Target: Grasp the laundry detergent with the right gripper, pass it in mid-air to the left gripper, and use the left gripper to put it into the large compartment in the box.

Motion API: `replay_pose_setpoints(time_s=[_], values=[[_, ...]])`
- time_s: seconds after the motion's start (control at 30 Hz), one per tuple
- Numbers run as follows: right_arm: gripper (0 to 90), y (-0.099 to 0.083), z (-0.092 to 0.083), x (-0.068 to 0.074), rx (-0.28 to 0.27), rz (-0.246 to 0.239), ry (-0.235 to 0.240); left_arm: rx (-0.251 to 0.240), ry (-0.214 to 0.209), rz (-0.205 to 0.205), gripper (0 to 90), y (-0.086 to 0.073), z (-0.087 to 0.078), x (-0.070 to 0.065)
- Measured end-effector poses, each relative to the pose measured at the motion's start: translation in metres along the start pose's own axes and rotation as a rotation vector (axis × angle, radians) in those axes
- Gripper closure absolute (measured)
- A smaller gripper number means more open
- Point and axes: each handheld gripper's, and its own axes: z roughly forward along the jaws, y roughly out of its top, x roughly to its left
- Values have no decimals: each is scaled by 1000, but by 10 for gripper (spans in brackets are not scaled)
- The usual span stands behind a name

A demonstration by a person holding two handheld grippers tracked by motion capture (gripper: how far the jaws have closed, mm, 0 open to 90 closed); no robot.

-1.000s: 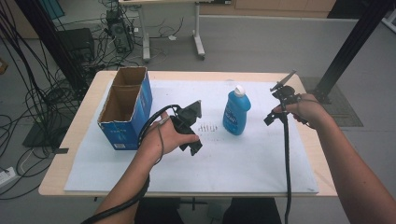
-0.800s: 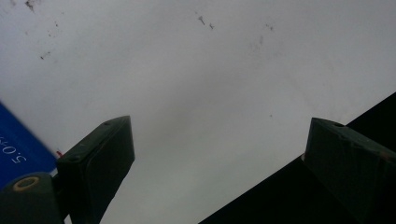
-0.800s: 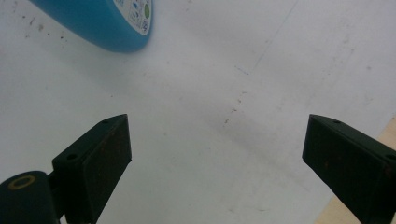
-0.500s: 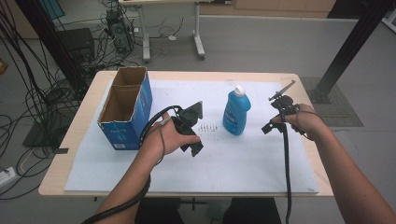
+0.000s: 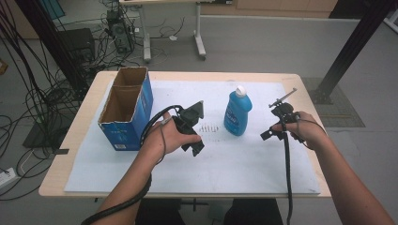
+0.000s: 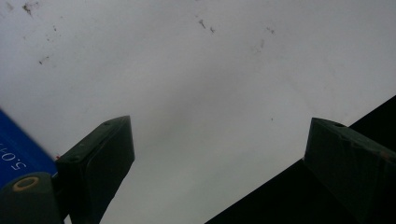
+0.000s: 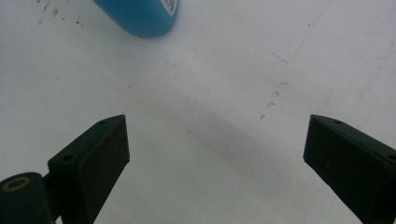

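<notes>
the right tongs (image 5: pixel 274 127) hang low over the counter (image 5: pixel 263 187), right of the blue bottle (image 5: pixel 237 112), jaws spread wide and gripping nothing. the left tongs (image 5: pixel 195 126) rest mid-counter, also released and bare. a cardboard box (image 5: pixel 126 110) stands at far left; the bottle stands upright between both hands.

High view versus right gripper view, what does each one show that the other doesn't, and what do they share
High view alone: the cardboard box open at the top, the left gripper in the person's left hand, the wooden table, and the bottle's white cap.

Right gripper view alone: the right gripper from behind its own two black jaws, standing wide apart with nothing between them, and small specks on the sheet.

Both: the blue bottle and the white sheet it stands on.
</notes>
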Motion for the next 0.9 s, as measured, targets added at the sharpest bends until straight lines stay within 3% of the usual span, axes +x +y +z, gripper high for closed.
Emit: replay_pose_setpoints(time_s=[0.37,0.77,0.9], values=[[67,-12,13,12,-29,-11,23,-3,2,0,89,-1,0,1],[69,-19,24,25,-112,-25,61,-10,-9,-1,89,-2,-2,0],[69,-20,25,27,-143,-39,52,-14,-12,-1,89,-2,-2,-1]])
